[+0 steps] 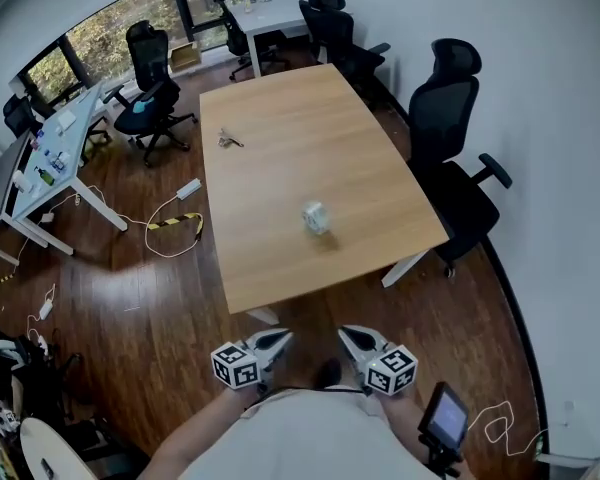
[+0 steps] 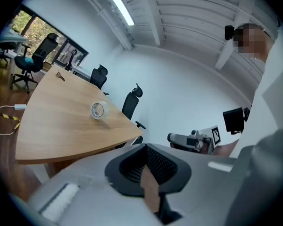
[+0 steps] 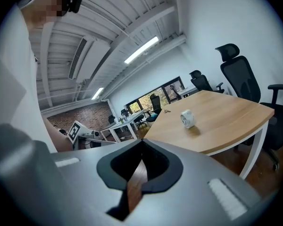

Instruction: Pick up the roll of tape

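Note:
The roll of tape [image 1: 316, 217] is whitish and stands on its edge on the wooden table [image 1: 300, 128], toward the near right part. It also shows in the left gripper view as the tape [image 2: 98, 110] and in the right gripper view as the tape [image 3: 187, 118], far ahead of both sets of jaws. My left gripper [image 1: 282, 337] and right gripper [image 1: 346, 334] are held side by side close to my body, short of the table's near edge and well away from the tape. Both are shut with nothing between the jaws, as seen at the left gripper [image 2: 145, 146] and the right gripper [image 3: 141, 142].
A bunch of keys [image 1: 228, 140] lies at the table's far left. Black office chairs [image 1: 450, 108] stand along the right side, another chair [image 1: 148, 88] at the left. A cable and striped strip [image 1: 175, 223] lie on the floor. A small screen [image 1: 445, 416] sits by my right arm.

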`<state>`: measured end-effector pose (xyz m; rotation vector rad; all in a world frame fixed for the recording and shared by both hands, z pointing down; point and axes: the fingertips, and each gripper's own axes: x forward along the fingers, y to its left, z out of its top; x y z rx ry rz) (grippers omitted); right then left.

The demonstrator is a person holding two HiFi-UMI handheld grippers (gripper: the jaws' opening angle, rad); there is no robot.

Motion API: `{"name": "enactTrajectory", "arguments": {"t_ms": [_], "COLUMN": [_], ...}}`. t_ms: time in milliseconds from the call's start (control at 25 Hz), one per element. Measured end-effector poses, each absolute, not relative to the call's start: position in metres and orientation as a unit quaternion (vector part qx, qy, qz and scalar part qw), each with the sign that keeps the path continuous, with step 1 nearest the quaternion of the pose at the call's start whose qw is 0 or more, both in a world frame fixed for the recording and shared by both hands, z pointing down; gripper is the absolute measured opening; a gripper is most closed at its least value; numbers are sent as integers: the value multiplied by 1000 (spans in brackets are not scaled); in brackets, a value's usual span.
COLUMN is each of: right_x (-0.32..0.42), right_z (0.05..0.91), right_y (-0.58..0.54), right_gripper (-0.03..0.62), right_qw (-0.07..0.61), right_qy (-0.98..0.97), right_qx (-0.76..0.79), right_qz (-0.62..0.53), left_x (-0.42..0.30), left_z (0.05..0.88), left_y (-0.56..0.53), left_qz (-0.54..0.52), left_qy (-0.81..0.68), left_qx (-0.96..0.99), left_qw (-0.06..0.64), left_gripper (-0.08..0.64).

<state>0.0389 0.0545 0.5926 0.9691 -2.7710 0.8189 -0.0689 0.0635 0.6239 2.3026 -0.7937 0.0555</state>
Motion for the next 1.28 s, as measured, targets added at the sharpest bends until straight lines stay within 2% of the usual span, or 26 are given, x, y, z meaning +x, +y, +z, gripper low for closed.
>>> {"name": "enactTrajectory", "arguments": {"t_ms": [280,640,1280], "right_x": [55,82,87], "right_z": [598,600,593], "right_y": [29,-13,-87], "right_gripper": [6,6,6], "right_qw": [52,48,85], "right_qy": [-911,-902,-874], "right_qx": [293,320,390], "right_qz": [287,287,276], "left_x": [-46,-51,-40], "left_z": [606,619,645], "left_y": [12,-18,-135], "left_qz": [-10,-2,5], "left_qy": [-328,-348,-281], "left_qx": [876,868,887], "left_qw": [354,354,366], "left_gripper": [5,5,9]}}
